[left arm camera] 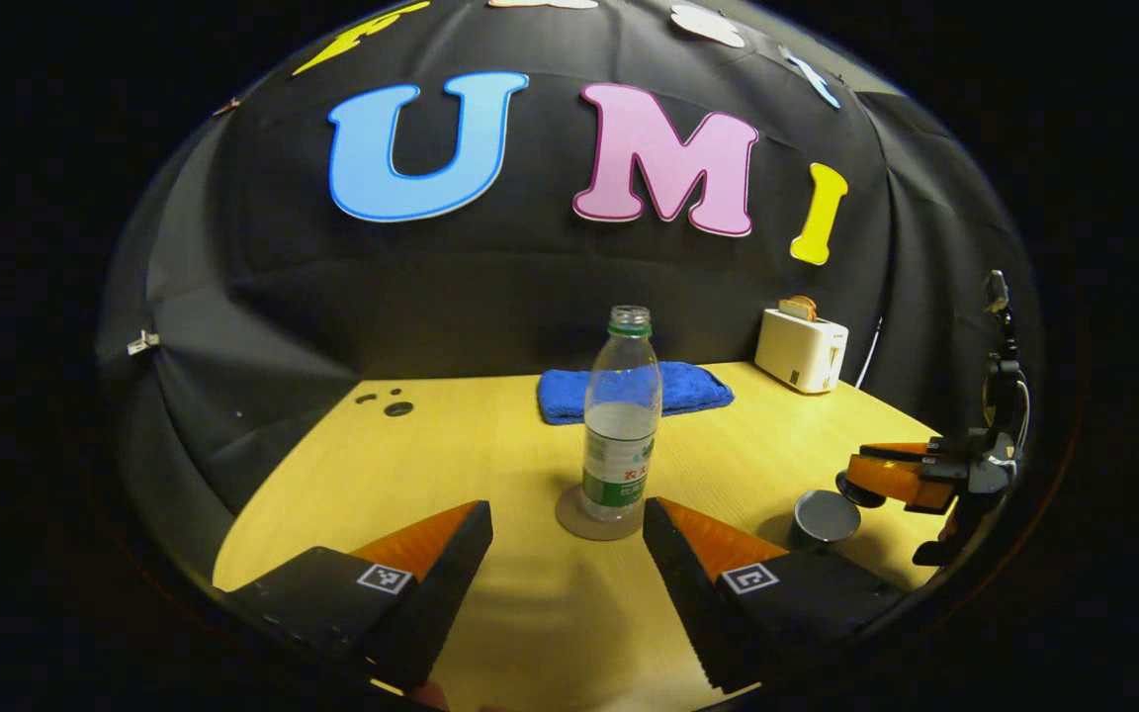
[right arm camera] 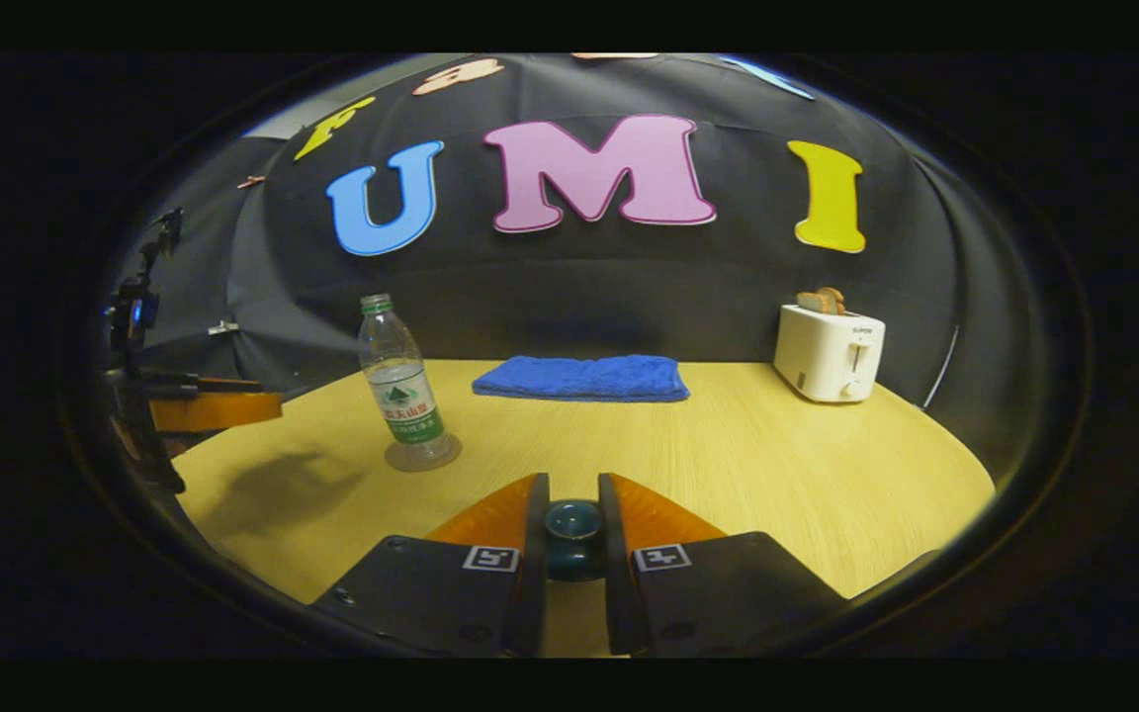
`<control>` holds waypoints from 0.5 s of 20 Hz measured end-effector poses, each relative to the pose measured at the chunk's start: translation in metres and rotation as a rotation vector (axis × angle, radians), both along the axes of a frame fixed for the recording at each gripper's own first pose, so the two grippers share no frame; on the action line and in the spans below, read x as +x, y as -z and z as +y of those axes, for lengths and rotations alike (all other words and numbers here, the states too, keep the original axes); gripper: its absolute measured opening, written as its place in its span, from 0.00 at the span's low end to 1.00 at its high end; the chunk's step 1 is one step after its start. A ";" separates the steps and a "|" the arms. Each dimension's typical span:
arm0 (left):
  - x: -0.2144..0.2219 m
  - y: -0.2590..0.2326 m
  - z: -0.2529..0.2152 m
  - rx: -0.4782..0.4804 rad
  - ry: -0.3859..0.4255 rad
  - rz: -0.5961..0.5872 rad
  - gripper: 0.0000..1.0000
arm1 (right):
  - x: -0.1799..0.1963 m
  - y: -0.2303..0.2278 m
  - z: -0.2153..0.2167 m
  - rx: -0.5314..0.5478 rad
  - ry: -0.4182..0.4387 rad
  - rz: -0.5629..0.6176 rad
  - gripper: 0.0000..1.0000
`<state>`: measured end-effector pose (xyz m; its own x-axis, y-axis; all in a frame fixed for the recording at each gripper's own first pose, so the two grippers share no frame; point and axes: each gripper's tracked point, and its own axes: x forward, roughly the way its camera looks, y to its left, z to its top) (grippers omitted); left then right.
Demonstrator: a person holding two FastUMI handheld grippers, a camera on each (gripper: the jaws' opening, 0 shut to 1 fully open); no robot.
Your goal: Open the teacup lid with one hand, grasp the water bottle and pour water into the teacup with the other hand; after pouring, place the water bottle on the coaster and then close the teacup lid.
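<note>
Right now the water bottle (left arm camera: 621, 420) stands upright on the round coaster (left arm camera: 597, 514) on the yellow wooden table (left arm camera: 490, 465), uncapped, with water filling about its lower half. In the left gripper view, the left gripper (left arm camera: 567, 554) sits low over the table just in front of the bottle, its two orange-and-black fingers (left arm camera: 431, 554) spread wide apart and touching nothing; the bottle and coaster show between them, farther off. To the right in that view, the dark teacup (left arm camera: 824, 519) rests on the table, and the right gripper (left arm camera: 861, 482) hovers just above and beside it, holding a small dark object at its tips. In the right gripper view, the right gripper's fingers (right arm camera: 520, 534) are drawn in close on the teal teacup lid (right arm camera: 574, 534), pressing its rounded knob from both sides. Whether the lid rests on the cup or hangs clear of it cannot be told. A folded blue towel (right arm camera: 581, 379) lies at the back of the table near the wall, and a white toaster (right arm camera: 829, 353) with bread in its slots stands at the back right corner.
</note>
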<state>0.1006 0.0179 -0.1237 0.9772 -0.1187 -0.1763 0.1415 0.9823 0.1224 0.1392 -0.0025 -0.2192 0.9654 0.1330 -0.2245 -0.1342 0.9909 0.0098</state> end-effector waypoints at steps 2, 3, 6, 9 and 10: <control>-0.014 0.002 0.003 -0.013 -0.008 0.020 0.97 | 0.004 0.006 0.009 -0.002 -0.019 0.002 0.28; -0.019 0.003 0.003 -0.019 -0.005 0.025 0.98 | 0.004 0.009 0.013 -0.005 -0.026 0.007 0.28; -0.027 0.007 0.001 -0.026 -0.002 0.033 0.97 | 0.004 0.019 0.021 -0.016 -0.038 0.024 0.28; -0.028 0.014 -0.007 -0.034 0.023 0.050 0.98 | 0.003 0.027 0.021 -0.056 -0.046 0.032 0.28; -0.026 0.015 -0.006 -0.030 0.024 0.052 0.98 | 0.003 0.029 0.021 -0.067 -0.051 0.037 0.33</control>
<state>0.0748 0.0120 -0.1388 0.9636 -0.1482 -0.2225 0.1706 0.9817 0.0848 0.1422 0.0186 -0.2485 0.9487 0.1649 -0.2697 -0.1849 0.9815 -0.0504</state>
